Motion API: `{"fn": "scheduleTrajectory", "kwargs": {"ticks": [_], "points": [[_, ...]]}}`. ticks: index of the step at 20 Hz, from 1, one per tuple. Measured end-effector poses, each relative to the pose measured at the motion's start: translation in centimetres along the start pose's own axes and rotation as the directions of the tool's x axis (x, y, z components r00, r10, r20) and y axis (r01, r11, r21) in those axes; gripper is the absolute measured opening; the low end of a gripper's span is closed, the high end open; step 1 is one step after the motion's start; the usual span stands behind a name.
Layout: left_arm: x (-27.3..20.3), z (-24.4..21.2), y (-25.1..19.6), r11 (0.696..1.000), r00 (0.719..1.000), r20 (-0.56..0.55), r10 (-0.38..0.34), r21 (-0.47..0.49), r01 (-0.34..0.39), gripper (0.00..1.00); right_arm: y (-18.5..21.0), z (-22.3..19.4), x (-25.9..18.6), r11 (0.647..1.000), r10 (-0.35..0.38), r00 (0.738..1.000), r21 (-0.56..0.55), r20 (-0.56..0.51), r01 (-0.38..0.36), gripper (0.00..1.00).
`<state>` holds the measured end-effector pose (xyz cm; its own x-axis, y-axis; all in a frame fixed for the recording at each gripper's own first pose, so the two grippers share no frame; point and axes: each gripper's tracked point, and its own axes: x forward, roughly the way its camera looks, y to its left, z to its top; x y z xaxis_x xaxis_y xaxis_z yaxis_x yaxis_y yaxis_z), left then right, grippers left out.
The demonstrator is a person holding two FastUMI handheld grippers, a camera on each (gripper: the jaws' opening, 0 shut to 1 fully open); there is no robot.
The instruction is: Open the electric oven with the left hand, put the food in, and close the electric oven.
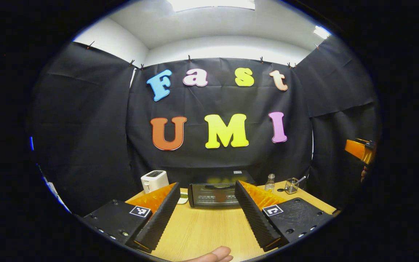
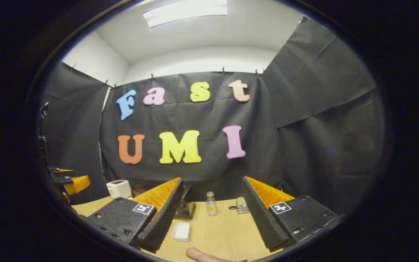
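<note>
Both grippers up and empty, oven door shut, nothing started yet.

Left gripper view: left gripper [image 1: 206, 211] has fingers spread wide with nothing between them, aimed straight across the light wooden table [image 1: 209, 233] at the black boxy electric oven [image 1: 215, 194], which sits at the far edge with its glass door closed; that lineup suits a reach for the door, likely the first step. A white plastic toaster [image 1: 154, 181] stands left of the oven, a small clear glass bottle [image 1: 270, 182] and a clear glass cup with a utensil [image 1: 291, 185] to its right.

Right gripper view: right gripper [image 2: 212, 214] also wide open and empty, held back over the table, probably waiting. A white rectangular ridged dish [image 2: 181, 231] lies near between its fingers; whether it holds food, can't tell. The left gripper shows at the left edge.
</note>
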<state>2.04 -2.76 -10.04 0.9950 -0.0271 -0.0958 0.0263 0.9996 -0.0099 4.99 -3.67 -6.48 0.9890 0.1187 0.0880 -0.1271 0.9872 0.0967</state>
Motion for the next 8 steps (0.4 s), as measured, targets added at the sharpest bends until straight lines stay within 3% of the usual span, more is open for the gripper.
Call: {"fn": "scheduleTrajectory", "kwargs": {"ticks": [4,5,8], "points": [[-0.4,1.2,0.5,1.0,0.999,0.036,0.008,-0.004,-0.008,0.95,-0.1,0.0,0.7,1.0,-0.003,1.0,-0.024,0.015,0.003,0.95],[-0.6,1.0,0.2,1.0,0.999,0.036,0.003,-0.009,-0.002,0.95,0.1,0.1,0.8,1.0,0.006,1.0,-0.029,0.022,-0.005,1.0],[-0.8,0.7,0.2,1.0,0.999,0.032,-0.012,0.0,0.012,0.95,0.6,1.1,0.8,0.999,0.028,0.997,0.026,0.071,-0.03,1.0]]}}
